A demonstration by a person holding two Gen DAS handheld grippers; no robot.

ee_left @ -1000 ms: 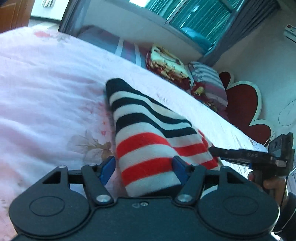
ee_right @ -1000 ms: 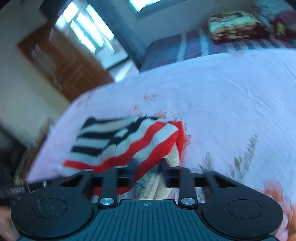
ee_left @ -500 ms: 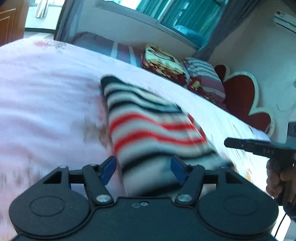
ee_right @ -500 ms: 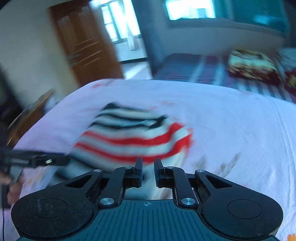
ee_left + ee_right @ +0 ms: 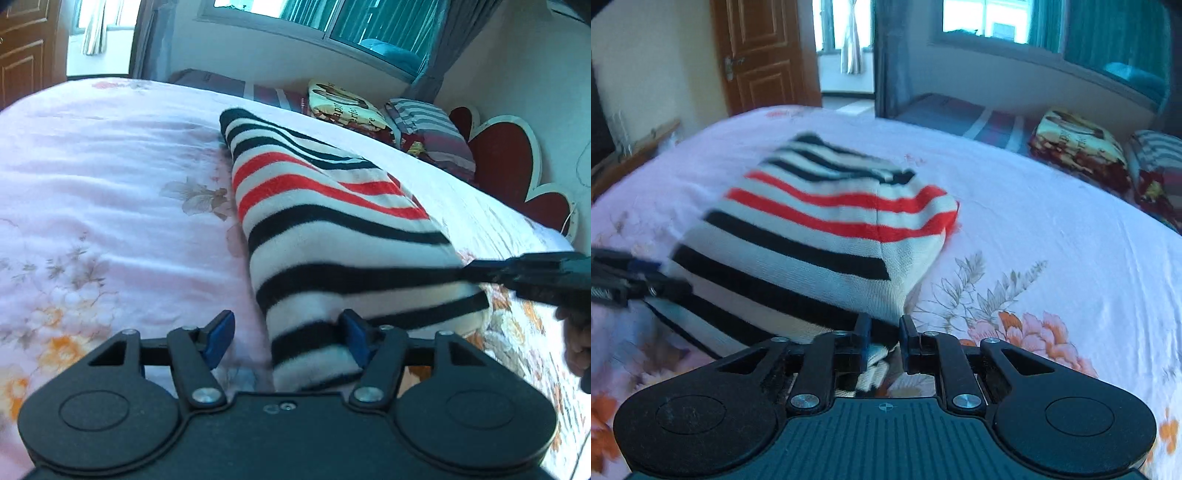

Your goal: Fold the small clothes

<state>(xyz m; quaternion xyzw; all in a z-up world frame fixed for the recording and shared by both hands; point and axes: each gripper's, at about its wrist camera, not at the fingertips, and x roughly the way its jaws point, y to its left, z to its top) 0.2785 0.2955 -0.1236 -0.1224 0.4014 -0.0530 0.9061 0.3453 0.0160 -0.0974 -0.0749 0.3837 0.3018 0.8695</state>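
While we hold the knitted garment striped in white, black and red (image 5: pixel 332 229) by its near edge, it lies on the pink floral bedsheet (image 5: pixel 110 206) already folded into a thick, narrow bundle. We judge that most of the folding is done; what is left looks like a last fold or laying it down and smoothing it flat.

Our left gripper (image 5: pixel 286 334) has its blue-padded jaws spread, with the near left corner of the bundle lying between them and against the right pad only, so it is not pinched. Our right gripper (image 5: pixel 884 341) has its jaws drawn close, and they have just been closing; they pinch a fold of the striped knit at the near right corner.

No box, basket or drawer shows in either view. At the far end of the bed we see only patterned pillows (image 5: pixel 343 107) and a red flower-shaped headboard (image 5: pixel 506 158).
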